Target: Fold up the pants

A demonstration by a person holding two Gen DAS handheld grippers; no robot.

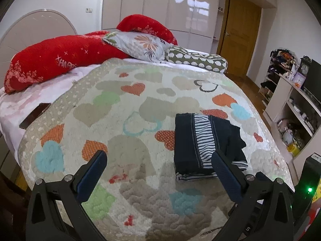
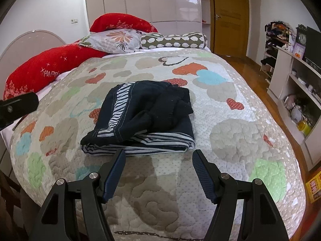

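While both tools hang above a heart-patterned quilted bedspread, the dark navy pants with a black-and-white striped side band lie folded in a compact bundle on it, near the foot edge. From left to right, the left gripper has its blue-padded jaws spread wide with nothing between them, its right finger just in front of the bundle's near corner; the right gripper, likewise wide apart and holding nothing, hovers just short of the striped lower layer. Open quilt lies to the left of the pants and between them and the red plush blanket, floral pillow and spotted bolster at the head. Right of the bed, white open shelving holds assorted small household items too blurred to identify.
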